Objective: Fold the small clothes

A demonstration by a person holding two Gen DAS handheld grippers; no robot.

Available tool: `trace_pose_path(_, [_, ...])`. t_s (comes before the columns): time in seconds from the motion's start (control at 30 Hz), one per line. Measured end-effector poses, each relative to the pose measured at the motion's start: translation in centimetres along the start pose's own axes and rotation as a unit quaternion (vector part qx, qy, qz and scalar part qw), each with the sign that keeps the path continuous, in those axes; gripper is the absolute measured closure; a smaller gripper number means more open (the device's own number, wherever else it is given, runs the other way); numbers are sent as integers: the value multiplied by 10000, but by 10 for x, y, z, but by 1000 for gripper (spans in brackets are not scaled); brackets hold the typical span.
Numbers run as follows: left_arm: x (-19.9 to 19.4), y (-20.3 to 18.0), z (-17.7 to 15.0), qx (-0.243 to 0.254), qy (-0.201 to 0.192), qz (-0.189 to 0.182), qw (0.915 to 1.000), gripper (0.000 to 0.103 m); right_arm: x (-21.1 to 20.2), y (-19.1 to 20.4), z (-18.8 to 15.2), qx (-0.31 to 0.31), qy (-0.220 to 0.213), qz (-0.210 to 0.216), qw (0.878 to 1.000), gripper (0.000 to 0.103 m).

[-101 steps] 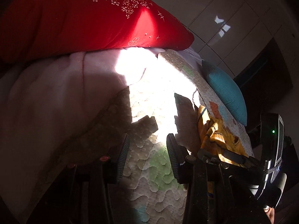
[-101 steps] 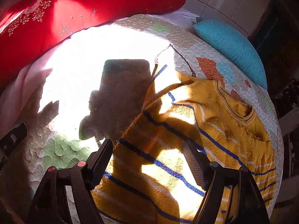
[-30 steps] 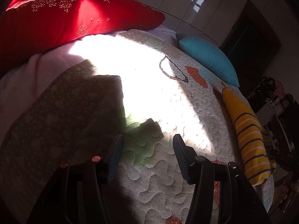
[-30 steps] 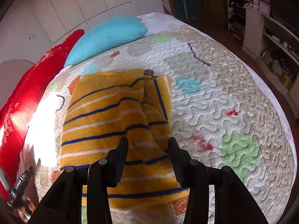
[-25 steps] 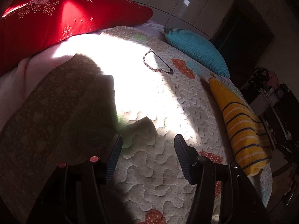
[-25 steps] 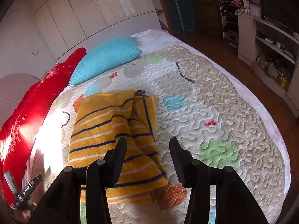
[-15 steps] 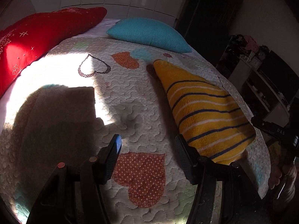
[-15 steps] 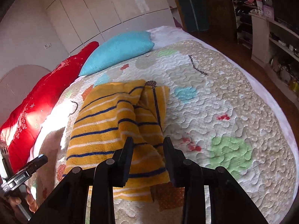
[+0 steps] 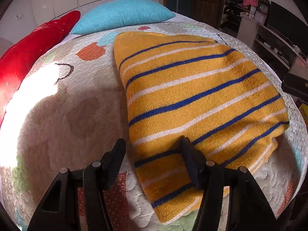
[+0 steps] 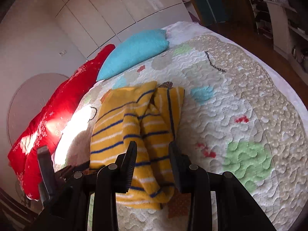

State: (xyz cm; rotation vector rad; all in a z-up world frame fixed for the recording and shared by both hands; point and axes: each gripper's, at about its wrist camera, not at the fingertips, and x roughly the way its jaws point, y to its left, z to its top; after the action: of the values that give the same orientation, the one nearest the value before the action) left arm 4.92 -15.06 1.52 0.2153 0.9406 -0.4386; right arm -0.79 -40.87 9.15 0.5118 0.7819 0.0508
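While the folded yellow striped sweater (image 9: 192,100) lies on the quilted bed (image 10: 240,115) | left gripper (image 9: 152,157) released over its near edge | right gripper (image 10: 152,159) just narrowed, grasping nothing, sweater underneath

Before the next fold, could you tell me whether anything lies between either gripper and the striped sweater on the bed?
Nothing visible does. The sweater lies alone on the quilt, and both the left gripper and the right gripper hang open right over its near edge. The blue pillow and red pillow sit well behind.
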Motion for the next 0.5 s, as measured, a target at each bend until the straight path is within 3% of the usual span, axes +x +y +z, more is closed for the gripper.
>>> trace_pose_path(0.07, [-1,4,-2,-161,39,-82,9998,44,18,0,26,9,-43,-32,10000,61])
trace_pose_path(0.17, [-2,4,-3,-212,12,-80,9997,44,63,0,58,234,216,88,9995,43])
trace_pose_path(0.27, [-4,0,-4,-177,-48,-9,9998,44,109,-3,71,443,584,138,9972,42])
trace_pose_path(0.3, [-4,0,-3,-172,-57,1,9998,44,124,-7,72,583,760,237,9951,45])
trace_pose_path(0.37, [-4,0,-2,-170,-51,2,9998,44,143,-14,71,940,989,851,9870,89])
trace_pose_path(0.5, [-10,-3,-2,-54,-25,56,10000,44,120,-18,75,1071,512,1045,9874,95])
